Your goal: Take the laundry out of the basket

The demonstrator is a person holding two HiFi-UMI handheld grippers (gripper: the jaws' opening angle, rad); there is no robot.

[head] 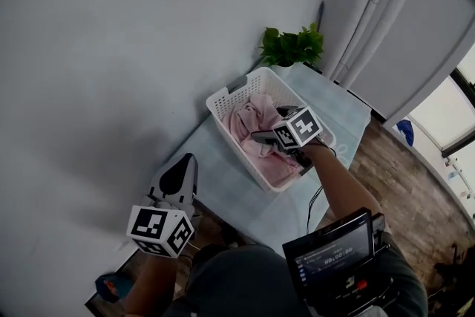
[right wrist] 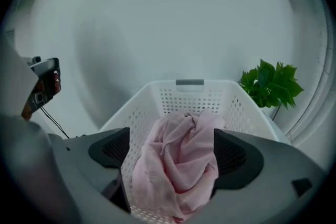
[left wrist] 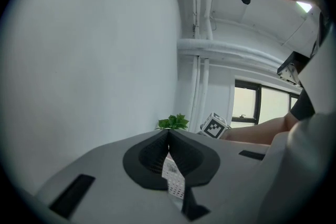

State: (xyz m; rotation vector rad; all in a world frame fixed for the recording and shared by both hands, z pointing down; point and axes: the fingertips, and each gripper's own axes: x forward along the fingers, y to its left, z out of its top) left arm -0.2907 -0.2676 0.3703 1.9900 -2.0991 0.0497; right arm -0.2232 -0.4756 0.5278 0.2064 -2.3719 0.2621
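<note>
Status: nothing out yet. Pink laundry [right wrist: 178, 165] lies bunched in the white basket [head: 223, 104], which stands by the table's [head: 245, 197] wall-side edge, near the plant [head: 292, 46] corner. Right tool [right wrist: 170, 152] hangs over the basket with jaws wide, cloth between them, pads not pressing (no grip yet, by my read). Left tool [head: 182, 174] is clamped closed and empty, toward the table's near end. Left to do: grab, lift clear. Writing: none legible. Chest screen [head: 330, 256] digits are too small.
</note>
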